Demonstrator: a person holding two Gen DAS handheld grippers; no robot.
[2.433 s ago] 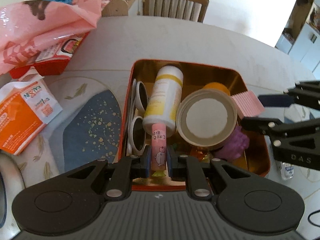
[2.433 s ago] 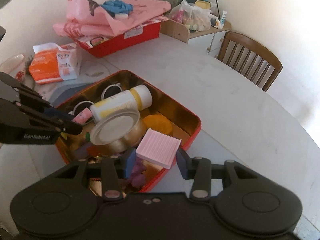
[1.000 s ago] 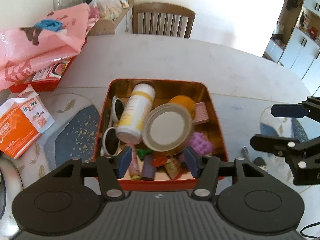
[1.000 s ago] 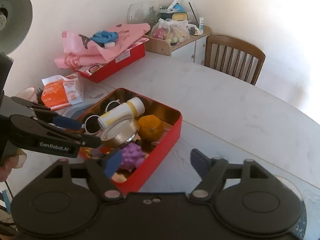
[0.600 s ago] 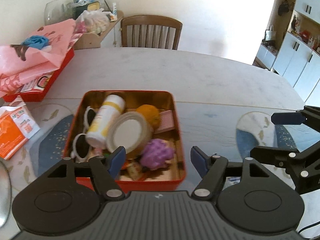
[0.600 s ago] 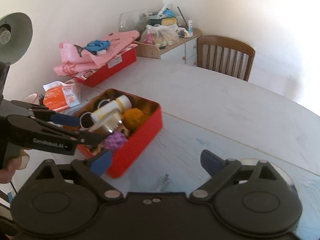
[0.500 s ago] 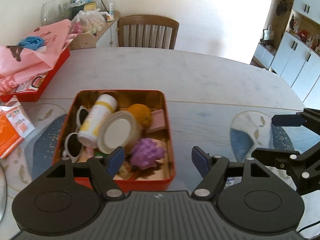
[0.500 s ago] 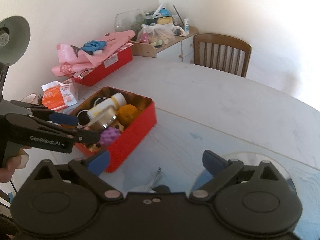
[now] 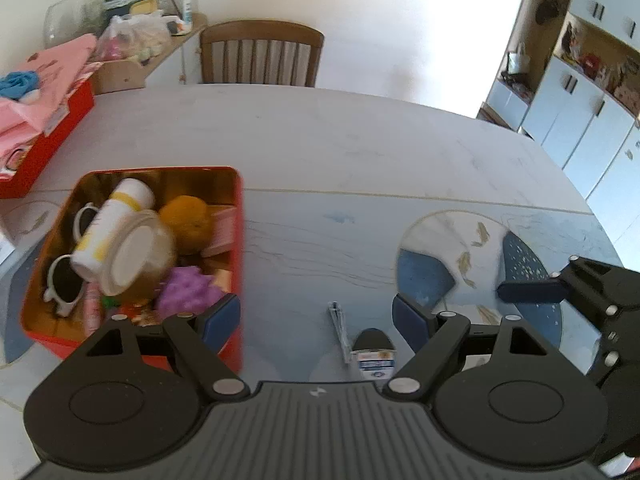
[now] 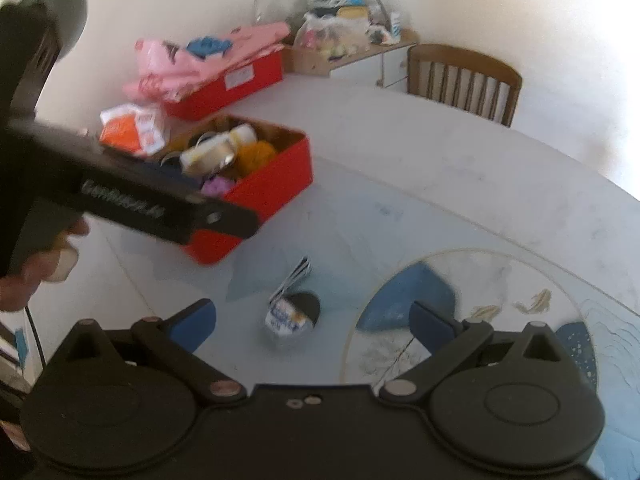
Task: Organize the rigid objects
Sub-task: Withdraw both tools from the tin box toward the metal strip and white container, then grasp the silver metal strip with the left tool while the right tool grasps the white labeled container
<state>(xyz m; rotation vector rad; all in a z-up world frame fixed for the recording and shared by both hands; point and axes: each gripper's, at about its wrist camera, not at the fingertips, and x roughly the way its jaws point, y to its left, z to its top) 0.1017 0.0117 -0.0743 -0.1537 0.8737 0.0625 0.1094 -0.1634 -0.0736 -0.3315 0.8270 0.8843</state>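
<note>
Both the left gripper (image 9: 316, 316) and right gripper (image 10: 312, 320) are released. The small bottle (image 10: 290, 316) on the desk (image 9: 320, 152) looks light, stiff, perhaps slippery; it is best held across its body.

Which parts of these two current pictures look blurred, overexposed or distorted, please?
Left wrist view: the red tin and its contents are smeared by motion blur, the wall near the wooden chair is washed out, and the fisheye bends the table edge. Right wrist view: the left tongs crossing the picture are blurred, as is the small bottle on the table.

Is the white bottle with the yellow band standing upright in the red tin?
No, it is lying tipped. The white bottle leans lengthwise on other items inside the red tin, beside the round jar.
</note>
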